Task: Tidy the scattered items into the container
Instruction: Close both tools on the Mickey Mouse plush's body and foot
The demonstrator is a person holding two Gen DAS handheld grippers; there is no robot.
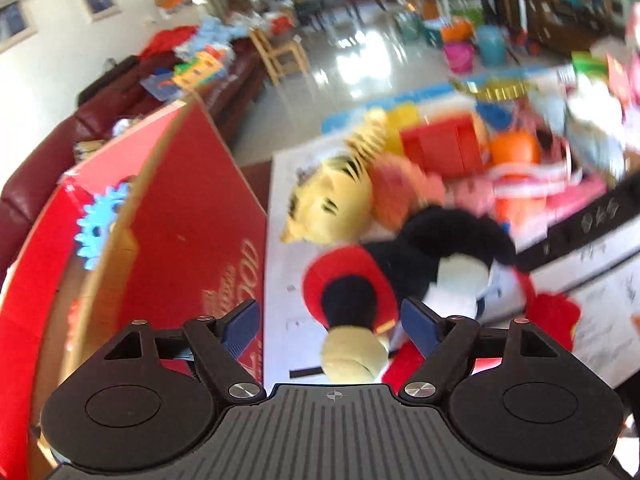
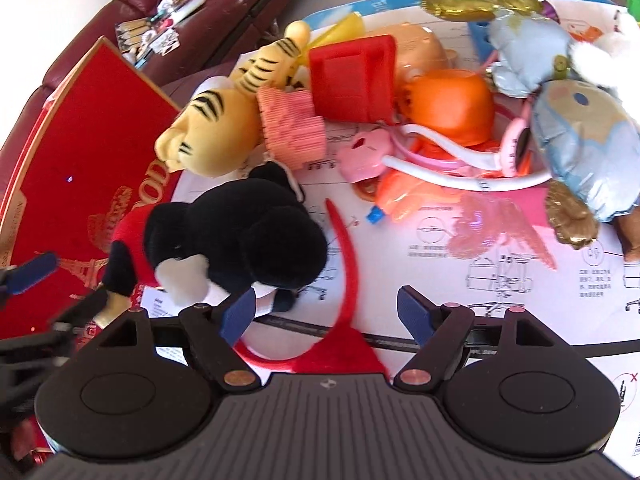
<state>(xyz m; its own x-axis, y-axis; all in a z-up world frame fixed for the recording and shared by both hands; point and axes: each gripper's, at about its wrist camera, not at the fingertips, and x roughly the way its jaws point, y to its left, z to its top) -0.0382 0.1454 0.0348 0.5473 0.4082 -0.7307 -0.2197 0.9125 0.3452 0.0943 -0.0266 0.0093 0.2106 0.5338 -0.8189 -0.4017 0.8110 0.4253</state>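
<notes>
While both claws tilt down toward the bench [image 2: 520, 304], the left claw [image 1: 332, 320] stands wide open over the black-and-red plush mouse [image 1: 400, 268], its pads clear of the toy's foot between them. The right claw [image 2: 326, 308] is likewise spread wide and holds nothing, above a red headband [image 2: 344, 264]. The mouse lies beside the red cardboard box [image 1: 180, 208]. A plush tiger [image 2: 224, 120], a red plastic block [image 2: 352, 80] and foil balloons [image 2: 580, 140] crowd the bench behind.

Home living room (sofa [image 2: 192, 4], toys)
</notes>
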